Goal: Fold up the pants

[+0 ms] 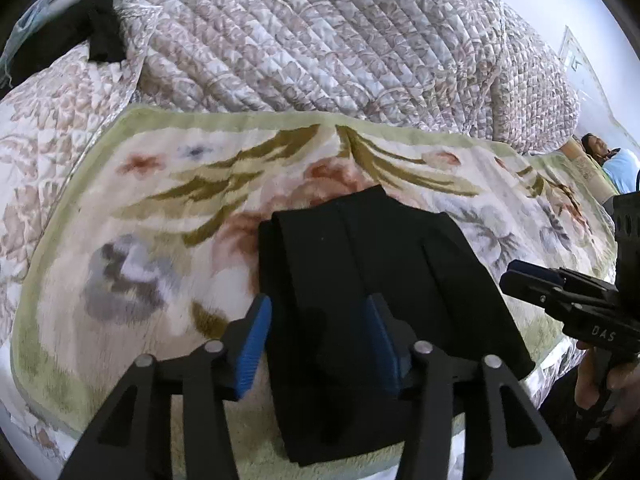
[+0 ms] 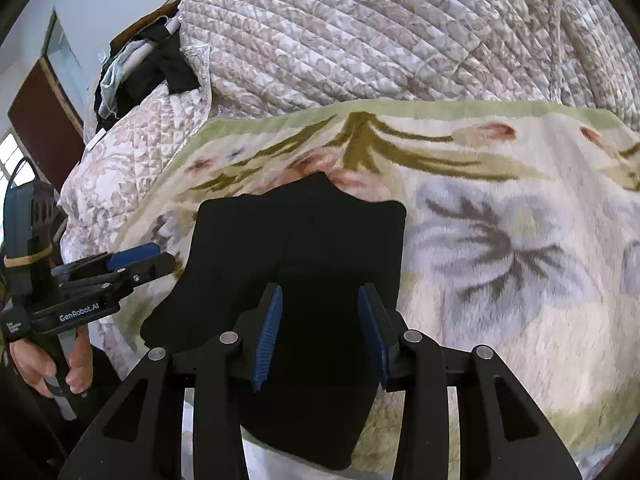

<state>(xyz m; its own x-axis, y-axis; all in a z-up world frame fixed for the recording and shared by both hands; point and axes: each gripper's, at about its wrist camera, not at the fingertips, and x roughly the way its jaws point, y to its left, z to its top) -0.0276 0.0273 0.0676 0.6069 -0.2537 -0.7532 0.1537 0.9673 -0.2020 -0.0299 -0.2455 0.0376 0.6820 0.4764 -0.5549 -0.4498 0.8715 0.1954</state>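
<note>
The black pants (image 1: 360,256) lie folded into a compact stack on the floral blanket (image 1: 140,208). My left gripper (image 1: 320,340) hovers over their near-left part, its blue pads (image 1: 254,344) apart and not pressing the cloth. In the right wrist view the pants (image 2: 300,240) fill the middle, and my right gripper (image 2: 320,336) is above their near edge, open, with only the cloth showing below the gap. The right gripper (image 1: 520,276) also shows at the pants' right side, and the left gripper (image 2: 148,258) at their left, held by a hand (image 2: 60,364).
A quilted floral comforter (image 1: 320,40) is heaped behind the blanket. Dark clothes (image 1: 100,32) lie at the far left corner. A person (image 1: 612,160) lies at the far right. A brown door (image 2: 40,128) stands to the left. The blanket's near edge (image 2: 540,420) drops off the bed.
</note>
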